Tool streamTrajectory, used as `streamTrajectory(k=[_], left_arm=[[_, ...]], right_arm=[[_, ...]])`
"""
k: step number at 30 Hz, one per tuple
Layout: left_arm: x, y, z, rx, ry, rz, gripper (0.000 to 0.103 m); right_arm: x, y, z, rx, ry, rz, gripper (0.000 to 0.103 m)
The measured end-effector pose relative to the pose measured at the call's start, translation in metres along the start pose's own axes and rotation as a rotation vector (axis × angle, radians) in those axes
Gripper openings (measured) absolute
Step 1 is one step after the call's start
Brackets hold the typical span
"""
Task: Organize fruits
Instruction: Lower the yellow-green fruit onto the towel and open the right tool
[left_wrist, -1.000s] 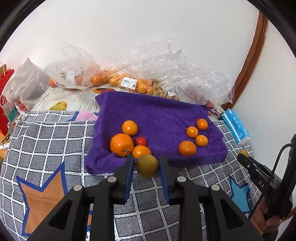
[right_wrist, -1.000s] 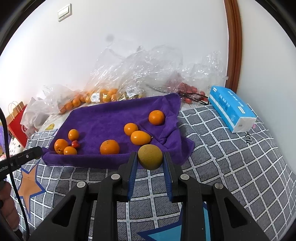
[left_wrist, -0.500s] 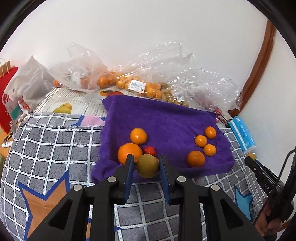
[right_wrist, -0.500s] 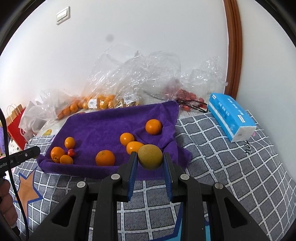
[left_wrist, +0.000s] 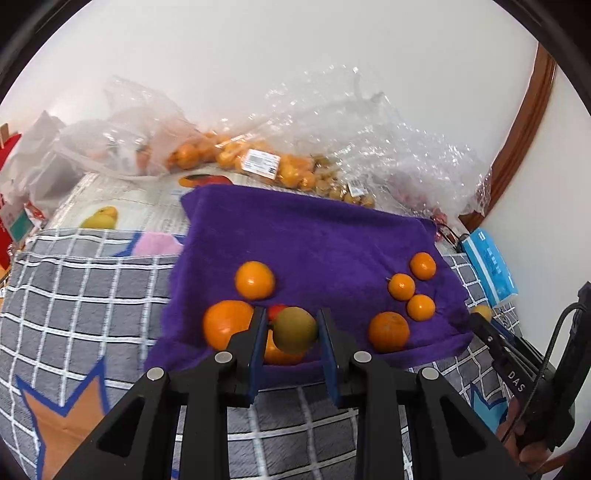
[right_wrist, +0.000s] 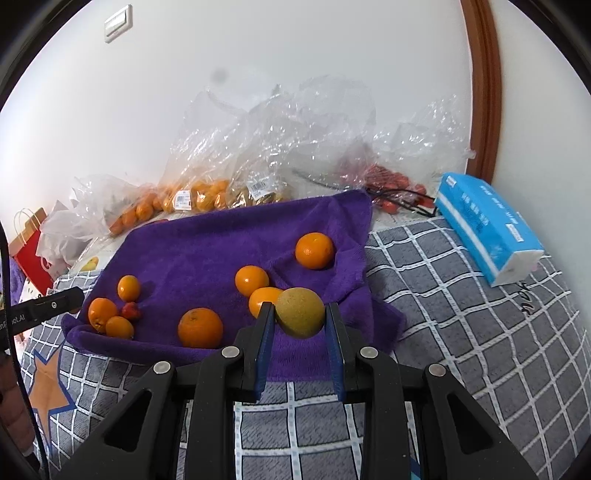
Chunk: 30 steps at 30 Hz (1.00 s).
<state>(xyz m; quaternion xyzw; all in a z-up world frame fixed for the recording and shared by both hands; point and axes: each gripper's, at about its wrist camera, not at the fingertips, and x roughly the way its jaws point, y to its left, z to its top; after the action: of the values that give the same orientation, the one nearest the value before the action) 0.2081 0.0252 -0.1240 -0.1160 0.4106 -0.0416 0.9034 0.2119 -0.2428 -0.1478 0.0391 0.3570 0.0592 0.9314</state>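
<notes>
A purple towel (left_wrist: 314, 240) (right_wrist: 221, 243) lies on a checked bedcover and carries several oranges. My left gripper (left_wrist: 291, 328) is shut on a greenish-brown pear (left_wrist: 295, 329), held over the towel's near left part, above an orange (left_wrist: 226, 324) and a small red fruit (left_wrist: 276, 311). My right gripper (right_wrist: 300, 314) is shut on a second brownish pear (right_wrist: 300, 312), held over the towel's near right part, close to an orange (right_wrist: 264, 299). The other gripper shows at each view's edge (left_wrist: 513, 369) (right_wrist: 40, 308).
Clear plastic bags (left_wrist: 280, 162) (right_wrist: 236, 173) of oranges and other fruit lie along the wall behind the towel. A blue tissue pack (right_wrist: 487, 230) sits on the bedcover at the right. A red paper bag (right_wrist: 31, 251) stands at the far left.
Both grippers have moved forward with their pears, from above the bedcover in front of the towel to above the towel's near part. The grips have not changed.
</notes>
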Motion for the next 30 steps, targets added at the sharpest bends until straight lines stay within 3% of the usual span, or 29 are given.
streamTrajectory(k=[10, 15, 23, 26, 30], left_arm=[[0.031, -0.023, 0.003, 0.021, 0.042, -0.049, 0.026], [0.041, -0.031, -0.003, 0.060, 0.056, -0.026, 0.026], [0.053, -0.027, -0.004, 0.040, 0.108, -0.010, 0.027], [0.043, -0.027, -0.006, 0.044, 0.110, 0.000, 0.032], [0.005, -0.028, -0.013, 0.065, 0.060, 0.018, 0.048]], right_arm=[[0.027, -0.009, -0.001, 0.010, 0.045, 0.010, 0.027], [0.035, -0.003, -0.004, -0.021, 0.065, -0.001, 0.027], [0.032, 0.003, -0.006, -0.054, 0.066, -0.050, 0.028], [0.021, 0.005, -0.005, -0.038, 0.069, -0.055, 0.040], [-0.016, 0.008, -0.003, 0.007, 0.014, -0.061, 0.057]])
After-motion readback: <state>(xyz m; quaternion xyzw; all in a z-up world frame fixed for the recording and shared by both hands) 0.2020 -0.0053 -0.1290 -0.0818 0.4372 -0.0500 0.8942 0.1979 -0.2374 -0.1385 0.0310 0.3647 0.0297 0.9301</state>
